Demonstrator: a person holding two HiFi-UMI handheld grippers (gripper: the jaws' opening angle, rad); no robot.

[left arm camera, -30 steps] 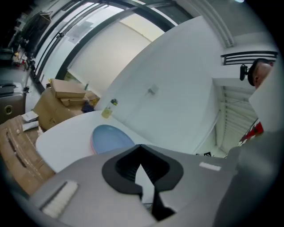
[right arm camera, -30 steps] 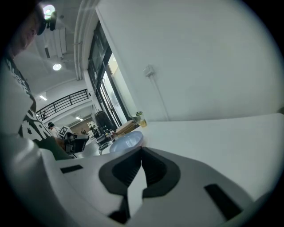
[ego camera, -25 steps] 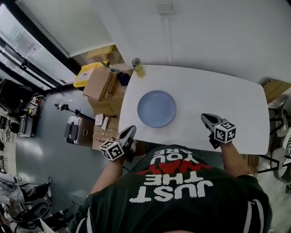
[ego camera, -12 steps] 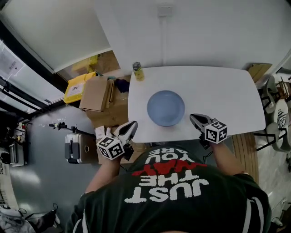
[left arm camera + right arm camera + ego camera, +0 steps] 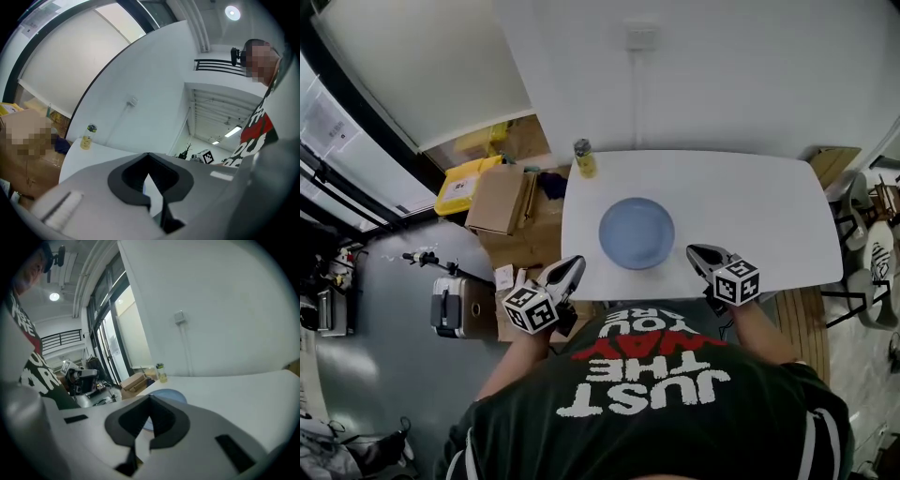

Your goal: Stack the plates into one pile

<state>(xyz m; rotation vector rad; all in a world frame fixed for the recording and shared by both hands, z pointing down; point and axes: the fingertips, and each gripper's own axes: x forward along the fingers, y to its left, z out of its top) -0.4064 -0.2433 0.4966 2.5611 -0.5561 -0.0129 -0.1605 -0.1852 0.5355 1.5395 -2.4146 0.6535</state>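
One pale blue pile of plates (image 5: 637, 232) lies near the middle of the white table (image 5: 750, 206), toward its front edge; the plates (image 5: 165, 395) show past the jaws in the right gripper view. My left gripper (image 5: 571, 267) hangs shut and empty just off the table's front left corner. My right gripper (image 5: 697, 253) is shut and empty over the table's front edge, right of the plates. Neither touches the plates. In the left gripper view the left gripper (image 5: 149, 155) has its jaws together.
A small yellow bottle (image 5: 584, 159) stands at the table's back left corner, the bottle (image 5: 86, 137) also showing in the left gripper view. Cardboard boxes (image 5: 501, 201) and a yellow bin (image 5: 461, 184) sit on the floor to the left. Chairs (image 5: 874, 248) stand at the right.
The head view has shifted, so the table sits more centred. Both grippers stay shut near the table's front edge; the right one has drawn slightly closer to the plates.
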